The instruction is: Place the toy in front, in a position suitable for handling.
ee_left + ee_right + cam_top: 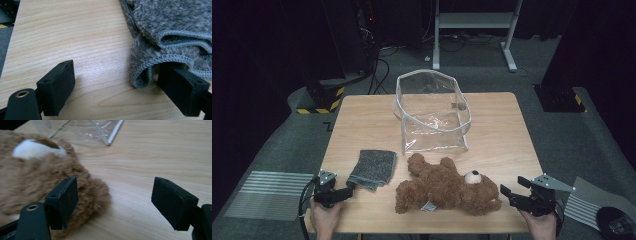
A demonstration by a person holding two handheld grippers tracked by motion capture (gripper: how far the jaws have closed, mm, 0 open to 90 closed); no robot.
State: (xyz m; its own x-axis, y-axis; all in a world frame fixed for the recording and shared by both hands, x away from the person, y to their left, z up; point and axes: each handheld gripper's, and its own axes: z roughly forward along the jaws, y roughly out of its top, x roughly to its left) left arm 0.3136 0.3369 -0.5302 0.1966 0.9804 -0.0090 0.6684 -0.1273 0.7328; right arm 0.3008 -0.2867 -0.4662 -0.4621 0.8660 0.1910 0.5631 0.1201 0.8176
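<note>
Near edge of the tabletop (362, 112): left tool (343, 194) open beside the folded grey cloth (373, 169), right tool (511, 192) open and empty beside the supine teddy bear (447, 187), both probably poised for loading into the clear bag (432, 112) standing open beyond.

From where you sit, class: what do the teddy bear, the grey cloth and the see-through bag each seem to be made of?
Teddy bear: brown plush, probably synthetic; shaggy matte pile, white muzzle.
Grey cloth: fleecy or terry-like textile; speckled nap, stitched pale edging.
See-through bag: soft clear plastic, likely vinyl; glossy creases, pale piped rim.
</note>
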